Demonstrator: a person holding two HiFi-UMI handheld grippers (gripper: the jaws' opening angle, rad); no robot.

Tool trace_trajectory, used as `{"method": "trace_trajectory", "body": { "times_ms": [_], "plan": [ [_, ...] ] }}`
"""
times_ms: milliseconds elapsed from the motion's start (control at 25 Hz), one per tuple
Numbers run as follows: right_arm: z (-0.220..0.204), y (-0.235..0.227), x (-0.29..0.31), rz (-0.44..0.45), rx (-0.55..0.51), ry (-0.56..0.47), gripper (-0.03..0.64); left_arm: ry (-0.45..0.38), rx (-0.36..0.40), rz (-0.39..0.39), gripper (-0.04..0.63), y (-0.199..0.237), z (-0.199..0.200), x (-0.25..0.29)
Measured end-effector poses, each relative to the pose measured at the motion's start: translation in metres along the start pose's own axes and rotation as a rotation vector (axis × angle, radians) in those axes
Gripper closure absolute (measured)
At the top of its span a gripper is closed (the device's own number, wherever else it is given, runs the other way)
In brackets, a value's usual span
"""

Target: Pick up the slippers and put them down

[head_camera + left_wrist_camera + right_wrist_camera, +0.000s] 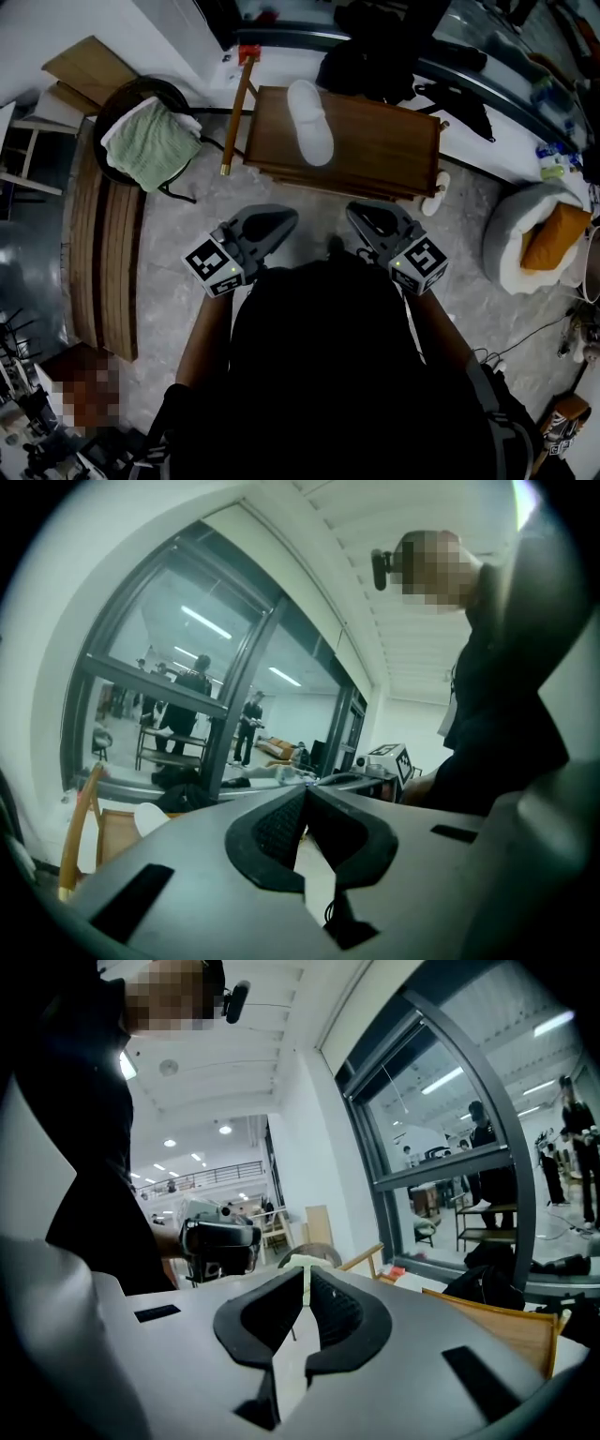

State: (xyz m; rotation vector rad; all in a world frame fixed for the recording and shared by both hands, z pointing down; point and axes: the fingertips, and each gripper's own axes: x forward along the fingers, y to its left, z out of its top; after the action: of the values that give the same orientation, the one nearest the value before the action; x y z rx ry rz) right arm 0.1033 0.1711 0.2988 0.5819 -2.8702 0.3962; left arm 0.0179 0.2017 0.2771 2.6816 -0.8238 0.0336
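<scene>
Head view: at the far left a green towel (150,142) lies over a dark chair (120,101). Next comes the brown wooden tabletop (384,141), and one white slipper (310,120) lies flat near its left end, with its toe toward the person. The left gripper (287,218) is held low in front of the person, near the tabletop's front edge but not touching it. In the left gripper view its jaws are pressed together with nothing between them. The right gripper (357,212) is beside it, also shut tight and empty. Both point almost level toward the tabletop, with their tips turned in a little toward each other and the arms bent close to the body. A small white thing (434,194) on the floor by the right table leg may be the other slipper, but it is too small to be sure. The slipper looks soft, light and floppy, so it will likely bend when lifted. A good place to pinch it is probably the thin edge at the heel or side, where the jaws can close on it.
</scene>
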Motion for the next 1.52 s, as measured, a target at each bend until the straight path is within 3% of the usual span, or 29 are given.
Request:
{"method": "trace_trajectory", "body": {
  "times_ms": [280, 440, 960, 1320, 1520],
  "plan": [
    [-0.005, -0.047, 0.032, 0.021, 0.032, 0.009, 0.584, 0.039, -0.043, 0.034, 0.584, 0.044, -0.004, 0.013],
    [-0.006, -0.061, 0.062, 0.0, 0.048, 0.036, 0.584, 0.02, -0.079, 0.013, 0.584, 0.082, 0.003, 0.012],
    [0.027, -0.103, 0.144, -0.234, 0.081, 0.098, 0.584, -0.007, -0.097, -0.2, 0.584, 0.206, 0.035, 0.013],
    [0.018, -0.123, 0.142, -0.41, 0.095, 0.156, 0.584, 0.039, -0.138, -0.395, 0.584, 0.221, 0.013, 0.031],
    [0.003, -0.128, 0.136, -0.381, 0.152, 0.224, 0.584, 0.042, -0.156, -0.403, 0.584, 0.225, 0.004, 0.043]
  ]
}}
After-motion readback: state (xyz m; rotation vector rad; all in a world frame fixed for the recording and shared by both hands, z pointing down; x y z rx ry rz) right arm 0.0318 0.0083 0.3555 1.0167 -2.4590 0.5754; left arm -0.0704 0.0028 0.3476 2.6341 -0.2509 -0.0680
